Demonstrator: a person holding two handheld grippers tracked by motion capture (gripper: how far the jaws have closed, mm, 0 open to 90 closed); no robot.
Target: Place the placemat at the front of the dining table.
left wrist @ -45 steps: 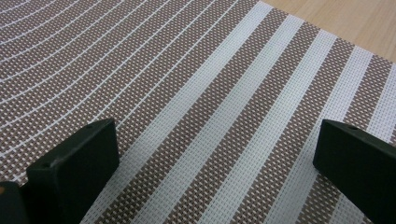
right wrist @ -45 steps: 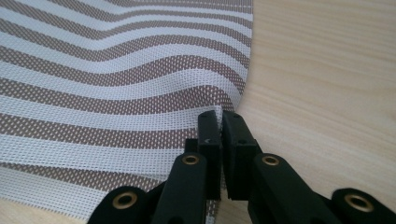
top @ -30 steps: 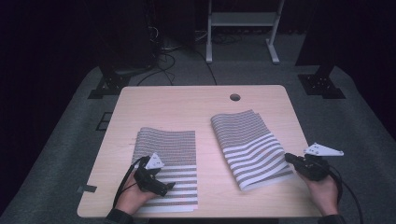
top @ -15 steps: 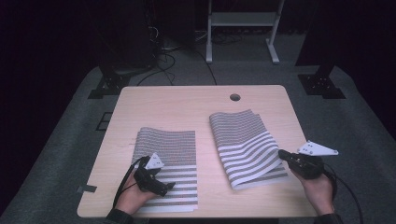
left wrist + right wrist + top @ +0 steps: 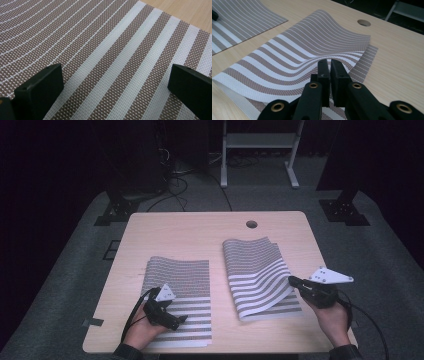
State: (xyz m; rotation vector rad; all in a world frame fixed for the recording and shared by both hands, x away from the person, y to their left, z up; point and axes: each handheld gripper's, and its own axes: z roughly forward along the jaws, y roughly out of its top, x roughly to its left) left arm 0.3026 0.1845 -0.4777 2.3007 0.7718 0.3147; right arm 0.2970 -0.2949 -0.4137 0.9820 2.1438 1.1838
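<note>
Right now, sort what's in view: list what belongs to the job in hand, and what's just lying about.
In the job:
- right placemat, top layer lifted at its edge by the shut right gripper
- left placemat, flat, with the left gripper open over it
- table

Lying about:
- cables on the floor
- white stand behind the table
- black stand feet
</note>
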